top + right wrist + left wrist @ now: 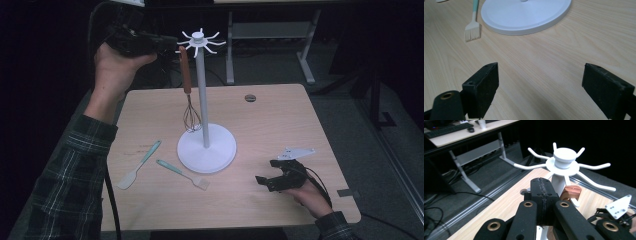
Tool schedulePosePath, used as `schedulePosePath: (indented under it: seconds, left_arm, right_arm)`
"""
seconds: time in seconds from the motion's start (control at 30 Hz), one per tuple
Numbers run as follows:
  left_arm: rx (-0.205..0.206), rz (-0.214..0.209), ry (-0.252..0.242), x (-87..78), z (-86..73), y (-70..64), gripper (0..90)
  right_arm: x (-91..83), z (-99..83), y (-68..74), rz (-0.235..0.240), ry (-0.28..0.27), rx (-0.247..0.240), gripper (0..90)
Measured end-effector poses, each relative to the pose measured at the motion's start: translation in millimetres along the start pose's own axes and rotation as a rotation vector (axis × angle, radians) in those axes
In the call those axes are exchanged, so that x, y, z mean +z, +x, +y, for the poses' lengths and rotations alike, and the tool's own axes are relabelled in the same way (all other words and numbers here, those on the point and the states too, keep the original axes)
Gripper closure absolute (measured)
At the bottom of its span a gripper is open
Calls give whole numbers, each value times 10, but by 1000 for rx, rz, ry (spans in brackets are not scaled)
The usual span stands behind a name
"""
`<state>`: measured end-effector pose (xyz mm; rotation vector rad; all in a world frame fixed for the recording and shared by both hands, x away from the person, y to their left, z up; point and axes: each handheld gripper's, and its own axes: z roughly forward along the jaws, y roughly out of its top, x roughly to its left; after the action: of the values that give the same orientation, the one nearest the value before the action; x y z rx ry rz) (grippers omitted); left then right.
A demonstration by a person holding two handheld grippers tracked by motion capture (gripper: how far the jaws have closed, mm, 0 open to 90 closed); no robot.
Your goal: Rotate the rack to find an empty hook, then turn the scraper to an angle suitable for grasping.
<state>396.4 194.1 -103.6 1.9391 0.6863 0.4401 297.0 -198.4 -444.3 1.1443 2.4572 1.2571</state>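
One whisk: the whisk (188, 95) hangs on the white stand (205, 105). Its brown handle points up at one of the hooks (182, 44) at the top, and its wire end dangles just above the round base (207, 148).

Whisk handle up close: in the left gripper view, the brown tip (571, 192) sits just beside the post, under a hook arm. I cannot tell how well it is hooked on.

Your left gripper: your left gripper (167, 45) is up high, right next to the top of the whisk. Its jaws are pressed together with nothing between them.

Your right gripper: your right gripper (266, 181) rests low over the table (280, 115), well apart from the stand. Its jaws are spread wide and hold nothing.

Slip risk: if you bump the handle with closed jaws, the whisk may slide off the hook and fall on the base.

Tip risk: the stand is tall and thin. If you push the top sideways, it may wobble or tip, because your other gripper is not holding the base.

Hook risk: the thin hook arms stick out all around. Your jaws may catch on one when you move.

Things nearby: a spatula (139, 165) and a small brush (183, 174) lie on the table left of the base. A falling whisk may knock them.
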Motion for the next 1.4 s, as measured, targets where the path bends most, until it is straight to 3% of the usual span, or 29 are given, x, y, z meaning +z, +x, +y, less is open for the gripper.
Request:
schedulePosePath:
  seconds: [0.23,0.57,0.87,1.0,1.23,1.4]
  left_arm:
    - [8,9,-6,-93,-99,-51,899]
    - [-8,38,19,-283,-494,-30,899]
    - [-15,44,73,-300,-993,-124,899]
    - [-41,41,88,-289,-1242,-140,899]
    - [-87,48,119,-233,-1652,-98,899]
    - [-102,61,167,-90,-1987,-38,899]
  right_arm:
    - [-1,-2,-6,-2,-2,-2,141]
    - [8,5,15,1,1,-5,141]
    - [26,9,24,5,8,-16,140]
    - [32,6,30,2,5,-26,140]
    - [39,6,30,2,8,-25,140]
    - [38,6,25,2,12,-27,140]
